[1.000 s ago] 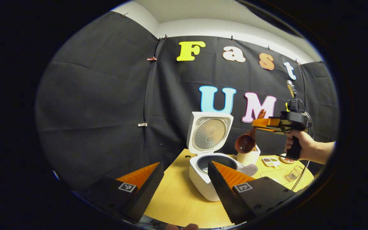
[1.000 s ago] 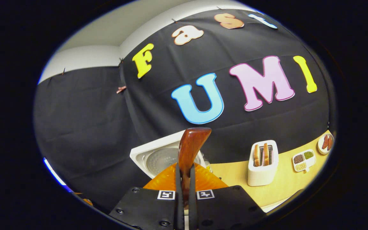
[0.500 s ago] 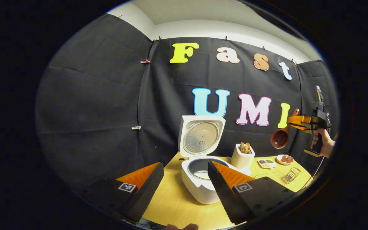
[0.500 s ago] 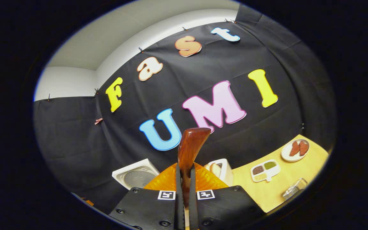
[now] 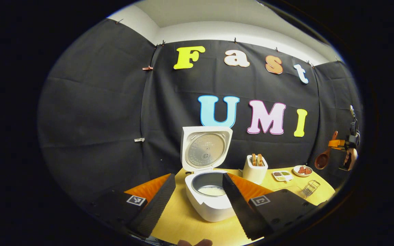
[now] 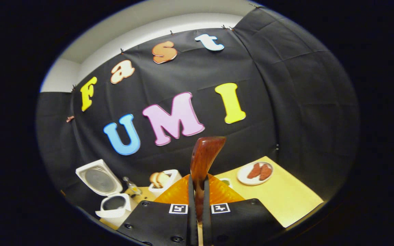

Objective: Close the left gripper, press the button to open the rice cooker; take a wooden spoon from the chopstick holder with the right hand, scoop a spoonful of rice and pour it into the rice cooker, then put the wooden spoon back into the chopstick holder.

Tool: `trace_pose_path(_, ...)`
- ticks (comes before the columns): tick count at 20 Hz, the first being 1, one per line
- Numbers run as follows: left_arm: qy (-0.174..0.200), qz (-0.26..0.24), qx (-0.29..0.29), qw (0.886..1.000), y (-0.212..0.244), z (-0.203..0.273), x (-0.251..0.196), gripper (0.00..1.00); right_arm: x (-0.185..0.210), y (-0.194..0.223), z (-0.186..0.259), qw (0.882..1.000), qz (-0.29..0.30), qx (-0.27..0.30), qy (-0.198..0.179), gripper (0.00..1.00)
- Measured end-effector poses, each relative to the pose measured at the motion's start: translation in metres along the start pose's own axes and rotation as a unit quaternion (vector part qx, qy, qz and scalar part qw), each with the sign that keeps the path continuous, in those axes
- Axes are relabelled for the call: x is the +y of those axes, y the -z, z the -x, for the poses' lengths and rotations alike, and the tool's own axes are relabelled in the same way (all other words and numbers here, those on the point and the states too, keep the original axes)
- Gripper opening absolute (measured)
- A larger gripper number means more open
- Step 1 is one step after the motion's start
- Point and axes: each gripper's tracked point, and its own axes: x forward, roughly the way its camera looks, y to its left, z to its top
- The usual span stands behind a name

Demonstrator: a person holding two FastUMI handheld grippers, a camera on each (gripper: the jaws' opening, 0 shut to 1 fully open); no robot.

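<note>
Wooden spoon [image 6: 205, 155] stands gripped by its handle between the two fingers of the right gripper [image 6: 197, 218], which press on it from both sides; in the right gripper view its bowl is hidden below the fingers, and the handle's top rises against the black cloth wall [image 6: 302, 102]; the left gripper view shows the spoon far off at the right edge, bowl hanging down, small and hard to make out, held well right of the table [image 5: 183, 225]; whether any rice clings to the bowl I cannot tell. Left gripper [image 5: 197, 205] has its fingers spread apart, holding nothing, framing the rice cooker [image 5: 210, 201] between them; the right-hand finger cuts off part of the cooker's rim. Its lid [image 5: 205, 148] stands upright, open; the inner pot holds a pale layer of rice [image 5: 212, 190]. Just right of the cooker stands a white holder [image 5: 255, 172] with brownish pieces sticking out of its top; beyond it lie a small divided tray [image 5: 282, 175] of dark and green contents, a plate [image 5: 302, 170] bearing two reddish pieces, and a wire rack [image 5: 310, 188] too small to read clearly; a fingertip is cut off at the bottom edge of the left gripper view.
</note>
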Motion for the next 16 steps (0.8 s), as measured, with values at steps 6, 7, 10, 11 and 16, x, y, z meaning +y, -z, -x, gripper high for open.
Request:
trace_pose_path(6, -0.01, -0.015, 0.004, 1.0, -0.006, -0.003, -0.02, 0.96, -0.067, 0.068, -0.029, 0.997, 0.037, 0.064, 0.023, 0.1)
trace_pose_path(7, -0.013, -0.016, 0.006, 1.0, -0.008, -0.003, -0.023, 0.95, -0.071, 0.079, -0.035, 0.996, 0.033, 0.074, 0.025, 0.1)
trace_pose_path(10, -0.019, -0.024, 0.003, 1.0, -0.016, -0.002, -0.035, 0.95, -0.083, 0.107, -0.051, 0.994, 0.034, 0.096, 0.028, 0.1)
trace_pose_path(11, -0.021, -0.028, 0.002, 0.999, -0.017, -0.002, -0.038, 0.95, -0.087, 0.115, -0.054, 0.993, 0.033, 0.105, 0.029, 0.1)
trace_pose_path(16, -0.035, -0.024, -0.002, 0.999, -0.022, -0.002, -0.047, 0.95, -0.097, 0.156, -0.062, 0.987, 0.005, 0.159, 0.017, 0.1)
